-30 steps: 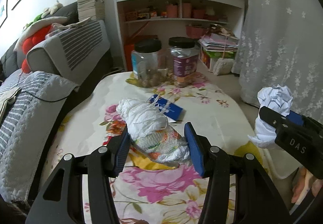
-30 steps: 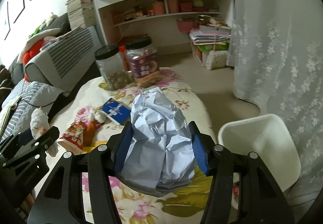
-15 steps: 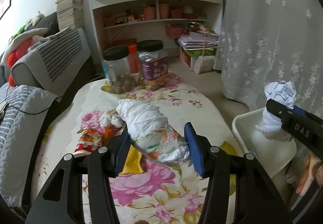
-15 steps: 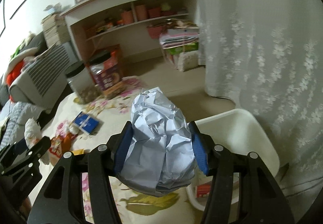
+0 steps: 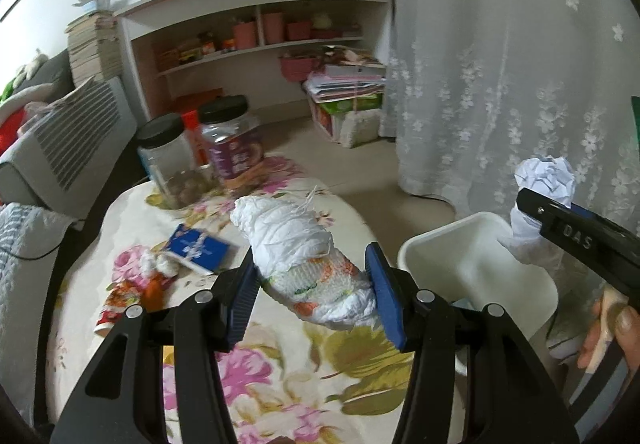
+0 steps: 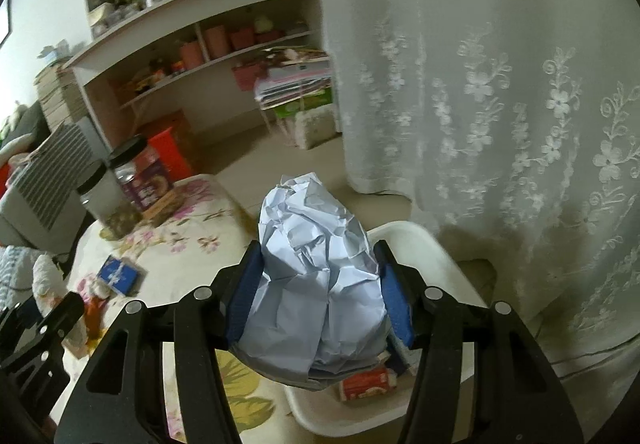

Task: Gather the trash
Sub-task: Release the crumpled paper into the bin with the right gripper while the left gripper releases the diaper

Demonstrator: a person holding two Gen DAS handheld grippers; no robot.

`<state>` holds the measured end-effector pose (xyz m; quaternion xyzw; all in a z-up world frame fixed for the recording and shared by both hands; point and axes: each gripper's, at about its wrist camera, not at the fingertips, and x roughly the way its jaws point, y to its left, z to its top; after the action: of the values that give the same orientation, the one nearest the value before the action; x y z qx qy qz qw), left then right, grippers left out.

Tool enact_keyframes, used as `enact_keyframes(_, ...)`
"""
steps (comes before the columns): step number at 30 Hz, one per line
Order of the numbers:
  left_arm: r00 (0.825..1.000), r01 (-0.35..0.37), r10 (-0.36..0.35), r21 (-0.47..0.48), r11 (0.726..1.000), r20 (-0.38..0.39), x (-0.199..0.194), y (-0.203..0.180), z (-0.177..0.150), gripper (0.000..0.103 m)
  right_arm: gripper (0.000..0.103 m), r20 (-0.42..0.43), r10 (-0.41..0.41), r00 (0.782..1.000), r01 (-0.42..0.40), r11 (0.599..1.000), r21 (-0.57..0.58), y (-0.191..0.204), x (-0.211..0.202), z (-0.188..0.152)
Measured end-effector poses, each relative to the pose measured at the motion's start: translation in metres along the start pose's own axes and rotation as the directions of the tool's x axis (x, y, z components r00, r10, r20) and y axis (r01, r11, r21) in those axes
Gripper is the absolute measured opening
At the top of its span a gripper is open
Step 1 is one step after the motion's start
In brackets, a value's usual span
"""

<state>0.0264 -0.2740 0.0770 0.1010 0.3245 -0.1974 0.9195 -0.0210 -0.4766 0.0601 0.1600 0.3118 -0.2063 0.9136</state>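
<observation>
My left gripper [image 5: 312, 284] is shut on a white plastic wrapper bundle [image 5: 304, 252] with orange and green print, held above the flowered table [image 5: 280, 376]. My right gripper [image 6: 318, 296] is shut on a big crumpled ball of pale paper [image 6: 316, 276], which hangs over the white trash bin [image 6: 408, 236]. A red and white packet [image 6: 368, 384] lies inside that bin. In the left wrist view the white bin [image 5: 472, 264] stands right of the table, with the right gripper [image 5: 576, 240] and its paper ball [image 5: 544, 176] above it. On the table lie a blue booklet [image 5: 198, 250], small white wads [image 5: 160, 264] and a red snack wrapper [image 5: 120, 300].
Two black-lidded clear jars [image 5: 200, 152] stand at the table's far edge. A striped sofa [image 5: 68, 136] runs along the left. A white shelf unit [image 5: 256, 44] and stacked boxes [image 5: 344, 100] stand at the back. A lace curtain [image 5: 500, 64] hangs on the right. A hand [image 5: 612, 332] holds the right gripper.
Both grippers have swung to the right with their loads. The white bin has come into view, and the paper ball has gone from over the table to over the bin.
</observation>
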Motion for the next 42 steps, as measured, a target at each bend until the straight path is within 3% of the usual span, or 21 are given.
enact_keyframes(4, 1.0, 0.023, -0.023, 0.031, 0.999, 0.006, 0.006, -0.022, 0.01, 0.052, 0.057, -0.005, -0.032, 0.999, 0.032, 0.999, 0.038, -0.02, 0.007, 0.01)
enact_keyframes(7, 0.998, 0.053, -0.054, 0.051, 0.997, 0.012, 0.011, -0.043, 0.02, 0.052, 0.084, -0.01, -0.066, 0.998, 0.067, 0.993, 0.099, -0.04, 0.006, 0.016)
enact_keyframes(8, 0.998, 0.066, -0.067, 0.054, 0.996, 0.011, 0.012, -0.049, 0.023, 0.052, 0.087, -0.001, -0.083, 0.997, 0.083, 0.988, 0.134, -0.05, 0.003, 0.018)
enact_keyframes(27, 0.977, 0.214, -0.209, 0.141, 0.967, -0.049, 0.049, -0.164, 0.045, 0.054, 0.095, 0.001, -0.315, 0.949, 0.295, 0.888, 0.352, -0.154, -0.034, 0.024)
enact_keyframes(29, 0.976, 0.218, -0.211, 0.148, 0.965, -0.059, 0.053, -0.174, 0.048, 0.071, 0.096, 0.005, -0.338, 0.941, 0.313, 0.877, 0.364, -0.161, -0.039, 0.024)
enact_keyframes(35, 0.975, 0.222, -0.214, 0.147, 0.964, -0.067, 0.053, -0.179, 0.052, 0.079, 0.096, 0.009, -0.373, 0.928, 0.341, 0.859, 0.381, -0.169, -0.045, 0.025)
enact_keyframes(42, 0.985, 0.172, -0.167, 0.142, 0.975, -0.047, 0.045, -0.16, 0.051, 0.079, 0.096, 0.054, -0.392, 0.918, 0.356, 0.879, 0.318, -0.146, -0.051, 0.029)
